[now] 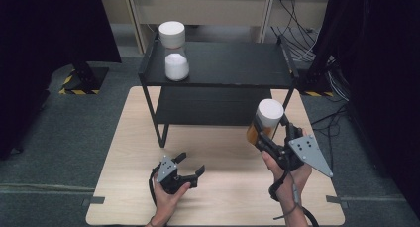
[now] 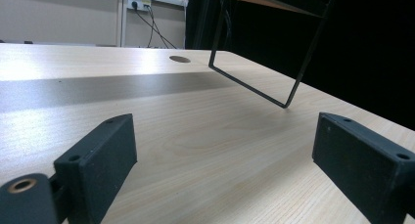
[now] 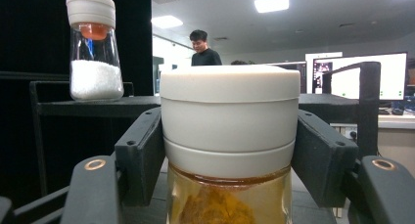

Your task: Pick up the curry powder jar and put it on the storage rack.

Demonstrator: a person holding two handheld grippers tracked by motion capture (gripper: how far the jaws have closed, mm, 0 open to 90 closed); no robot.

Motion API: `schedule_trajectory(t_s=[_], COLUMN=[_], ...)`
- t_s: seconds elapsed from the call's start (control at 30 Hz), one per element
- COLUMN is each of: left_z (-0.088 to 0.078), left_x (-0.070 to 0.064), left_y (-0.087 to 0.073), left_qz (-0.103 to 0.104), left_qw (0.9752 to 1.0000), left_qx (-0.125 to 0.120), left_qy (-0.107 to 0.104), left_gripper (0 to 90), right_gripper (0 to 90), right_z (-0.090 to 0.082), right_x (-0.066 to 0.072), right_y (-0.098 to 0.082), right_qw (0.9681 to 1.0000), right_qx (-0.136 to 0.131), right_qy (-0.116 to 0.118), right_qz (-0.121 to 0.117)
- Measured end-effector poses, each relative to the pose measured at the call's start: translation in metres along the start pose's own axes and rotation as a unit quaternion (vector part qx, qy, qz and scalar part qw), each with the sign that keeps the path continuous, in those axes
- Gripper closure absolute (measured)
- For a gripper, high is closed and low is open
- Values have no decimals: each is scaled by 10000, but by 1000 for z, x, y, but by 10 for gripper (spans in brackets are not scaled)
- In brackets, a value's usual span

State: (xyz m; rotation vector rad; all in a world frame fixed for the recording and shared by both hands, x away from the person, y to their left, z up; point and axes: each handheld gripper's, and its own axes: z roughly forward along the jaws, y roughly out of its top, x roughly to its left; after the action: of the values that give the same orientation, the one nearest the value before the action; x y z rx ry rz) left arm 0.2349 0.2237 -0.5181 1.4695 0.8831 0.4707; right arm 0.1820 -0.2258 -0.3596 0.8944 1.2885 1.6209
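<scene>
My right gripper is shut on a glass jar with a white lid and orange-brown contents, held upright above the table's right side, in front of the black shelf. In the right gripper view both black pads clamp the jar just under its lid. A second white-lidded jar holding white grains stands on the shelf's top left; the right gripper view has this jar at upper left. My left gripper rests low over the table's front middle, open, with nothing between its fingers.
The light wooden table carries the two-tier black shelf at its back. A thin metal shelf leg stands ahead of the left gripper. Cables and dark stands lie on the grey floor around. A person stands far behind the shelf.
</scene>
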Motion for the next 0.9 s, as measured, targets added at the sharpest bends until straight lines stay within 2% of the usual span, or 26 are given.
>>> schedule_trajectory(t_s=[0.9], left_z=[0], left_x=[0], left_y=[-1], left_qz=[-5], left_qw=[10000], left_qx=[-23], left_qy=[2], left_gripper=[85], right_gripper=[341], right_z=[19], right_x=[-5], right_y=[34], right_qw=[9999], right_qx=[-113], right_qy=[38], right_qz=[117])
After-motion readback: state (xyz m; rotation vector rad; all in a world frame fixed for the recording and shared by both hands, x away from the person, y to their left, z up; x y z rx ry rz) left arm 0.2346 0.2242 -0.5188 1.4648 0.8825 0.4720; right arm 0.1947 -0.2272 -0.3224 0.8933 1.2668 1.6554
